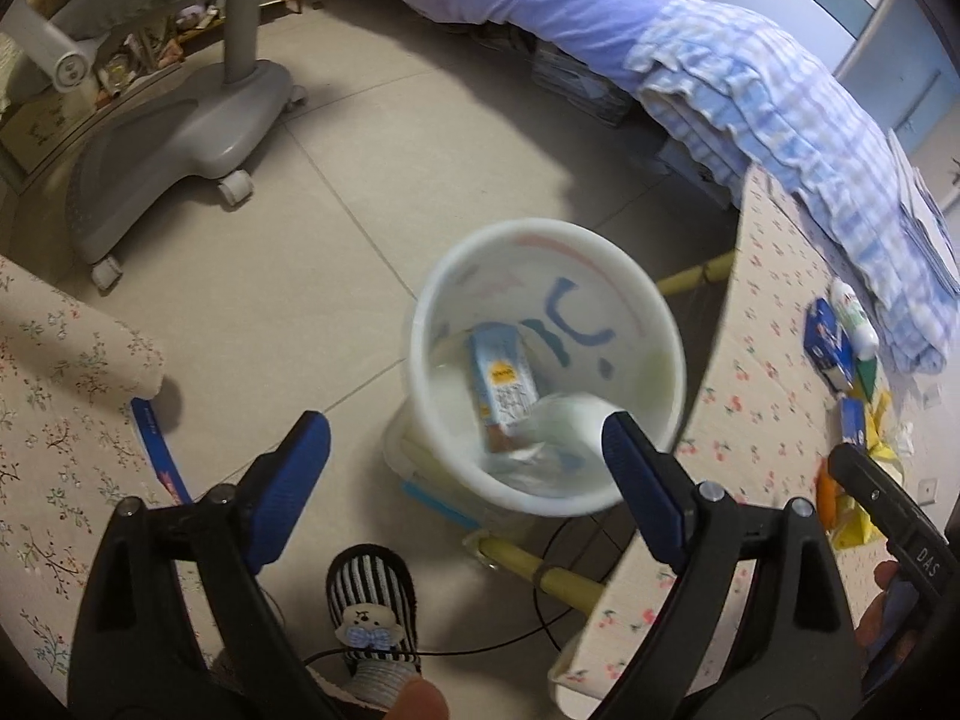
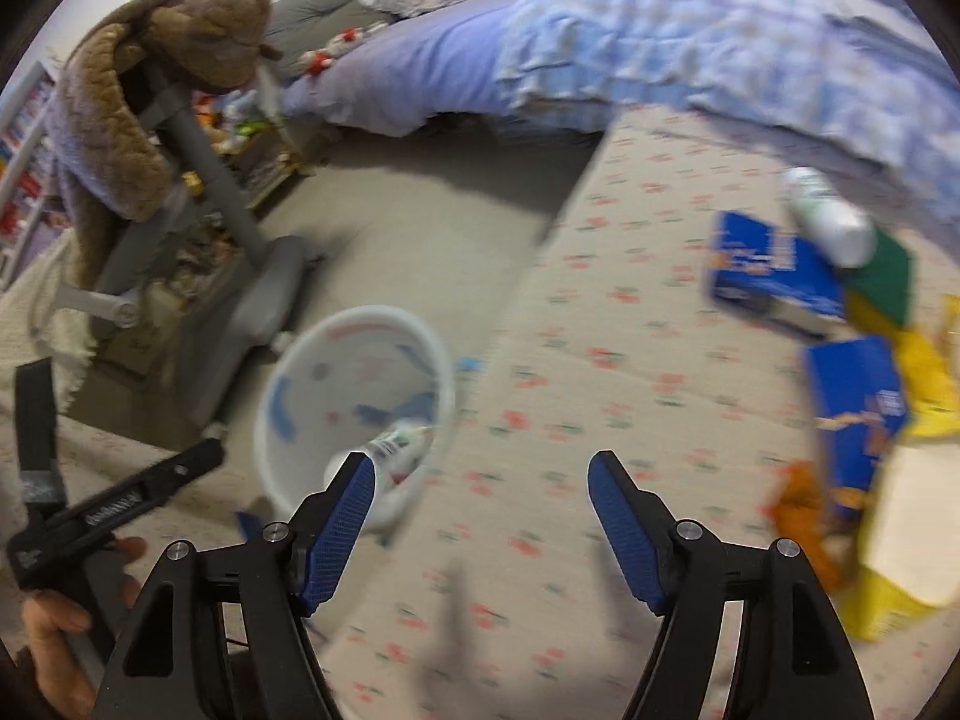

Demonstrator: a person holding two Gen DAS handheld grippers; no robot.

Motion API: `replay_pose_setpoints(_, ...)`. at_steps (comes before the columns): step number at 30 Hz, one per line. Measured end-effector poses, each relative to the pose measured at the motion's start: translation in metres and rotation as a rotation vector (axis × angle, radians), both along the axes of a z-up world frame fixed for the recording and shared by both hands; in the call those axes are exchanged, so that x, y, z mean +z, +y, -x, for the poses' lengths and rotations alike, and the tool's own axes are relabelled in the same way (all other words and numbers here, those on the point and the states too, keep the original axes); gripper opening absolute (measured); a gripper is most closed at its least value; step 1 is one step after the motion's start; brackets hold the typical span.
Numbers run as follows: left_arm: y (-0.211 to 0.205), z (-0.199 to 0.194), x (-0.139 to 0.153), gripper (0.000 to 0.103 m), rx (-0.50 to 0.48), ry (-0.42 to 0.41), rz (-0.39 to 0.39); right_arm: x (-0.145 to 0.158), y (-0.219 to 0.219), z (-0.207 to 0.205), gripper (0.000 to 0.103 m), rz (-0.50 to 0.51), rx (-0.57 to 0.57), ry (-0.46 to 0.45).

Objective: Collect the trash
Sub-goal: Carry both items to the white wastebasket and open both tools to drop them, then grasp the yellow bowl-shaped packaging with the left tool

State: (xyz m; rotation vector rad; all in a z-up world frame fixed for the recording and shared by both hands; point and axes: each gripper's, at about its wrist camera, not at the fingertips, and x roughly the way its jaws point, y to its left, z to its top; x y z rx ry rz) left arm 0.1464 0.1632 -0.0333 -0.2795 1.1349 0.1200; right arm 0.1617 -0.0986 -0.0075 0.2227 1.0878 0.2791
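A white bin [image 1: 630,300] stands on the floor beside the floral-clothed table [image 1: 762,396]. It holds a blue carton [image 1: 501,381] and white crumpled trash [image 1: 558,426]. My left gripper [image 1: 465,435] is open and empty above the bin's near side. In the right wrist view my right gripper [image 2: 480,474] is open and empty over the table [image 2: 600,360], with the bin [image 2: 318,348] at its left. Trash lies at the table's right: blue boxes [image 2: 762,270], a white bottle [image 2: 828,219], yellow wrappers [image 2: 924,378] and an orange scrap [image 2: 798,504].
A grey wheeled chair base [image 1: 180,126] stands on the tiled floor to the left. A bed with a purple sheet and blue checked quilt [image 1: 780,96] borders the table. A striped slipper [image 1: 372,618] and yellow table legs [image 1: 540,570] are below the bin.
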Motion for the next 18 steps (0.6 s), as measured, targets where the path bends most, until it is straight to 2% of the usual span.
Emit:
replay_pose_setpoints(9, -0.06, 0.002, 0.009, 0.092, -0.148, -0.018, 0.017, 0.025, -0.074, 0.037, 0.077, 0.105, -0.113, -0.038)
replay_pose_setpoints(18, -0.14, 0.008, 0.02, 0.092, -0.328, -0.041, 0.068, 0.041, -0.17, 0.076, 0.078, 0.086, -0.273, -0.041)
